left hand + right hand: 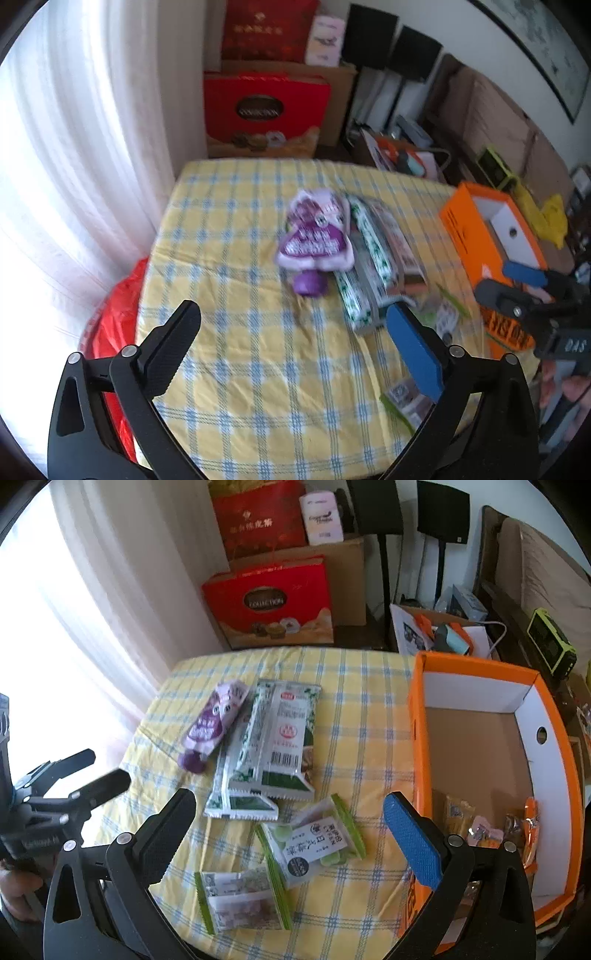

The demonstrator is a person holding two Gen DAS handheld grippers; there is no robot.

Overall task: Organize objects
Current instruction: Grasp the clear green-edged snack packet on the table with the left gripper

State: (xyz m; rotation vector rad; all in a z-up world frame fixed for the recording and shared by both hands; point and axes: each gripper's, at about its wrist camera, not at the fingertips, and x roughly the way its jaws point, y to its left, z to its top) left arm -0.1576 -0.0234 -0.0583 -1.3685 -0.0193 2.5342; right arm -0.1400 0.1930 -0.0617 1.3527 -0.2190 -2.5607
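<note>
A purple spouted pouch (pixel 314 236) (pixel 216 722) lies on the yellow checked tablecloth (pixel 240 369) (pixel 369 738). Beside it lie long green-and-white snack packs (pixel 364 266) (pixel 269 746). Two small green-edged packets (pixel 314 840) (pixel 242 899) lie nearer. An orange box (pixel 480 746) (pixel 476 236) stands at the right with several small snacks in its near end. My left gripper (pixel 291 350) is open and empty above the cloth; it also shows in the right wrist view (pixel 99 771). My right gripper (pixel 290 834) is open and empty over the green-edged packets; it also shows in the left wrist view (pixel 513 280).
White curtains (pixel 74 166) hang at the left. Red gift boxes (pixel 273 602) and cardboard boxes stand behind the table. A red plastic bag (pixel 110 332) sits at the table's left edge. Clutter and a lime-green device (pixel 552 646) lie at the back right.
</note>
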